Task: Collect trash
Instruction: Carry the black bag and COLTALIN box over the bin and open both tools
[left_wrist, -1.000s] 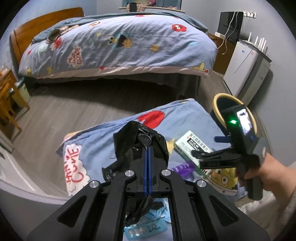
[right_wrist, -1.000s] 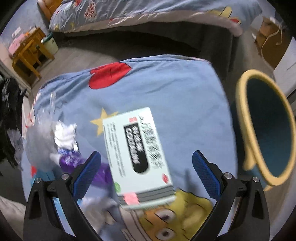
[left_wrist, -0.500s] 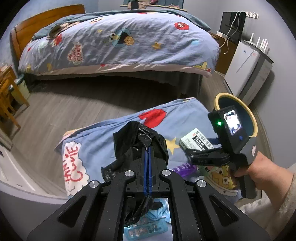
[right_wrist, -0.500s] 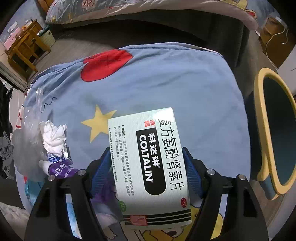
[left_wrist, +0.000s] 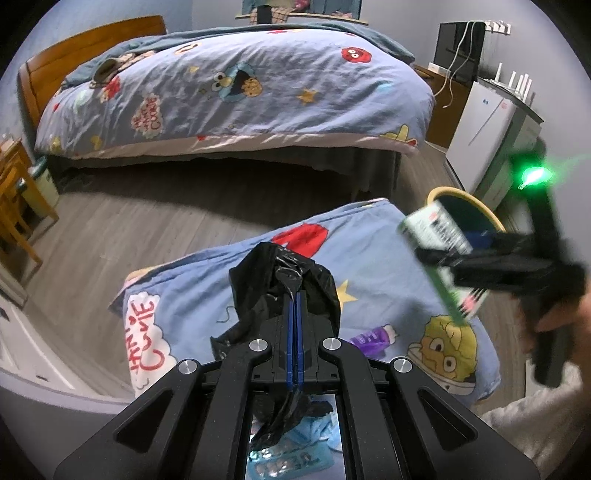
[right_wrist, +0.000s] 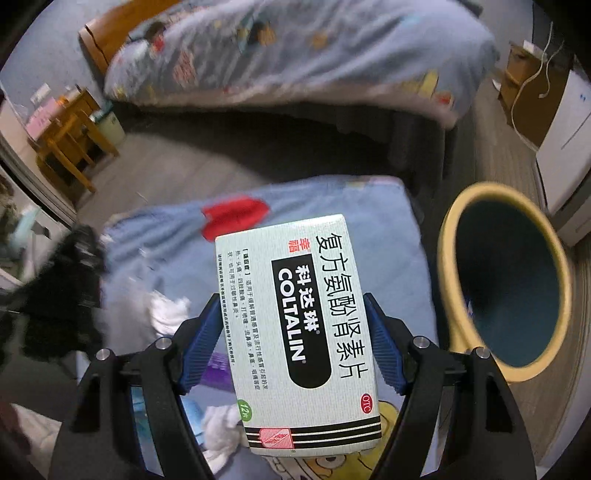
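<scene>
Covering the low surface, a cartoon-print blanket.

A white-and-green medicine box is hanging lifted above the blue cartoon quilt, pinched by its long sides. A black trash bag is bunching up over the quilt. A purple tube and crumpled white tissue are lying on the quilt.

medicine box: "COLTALIN", "OTC", "12" | bed quilt: "COOKIE"
</scene>
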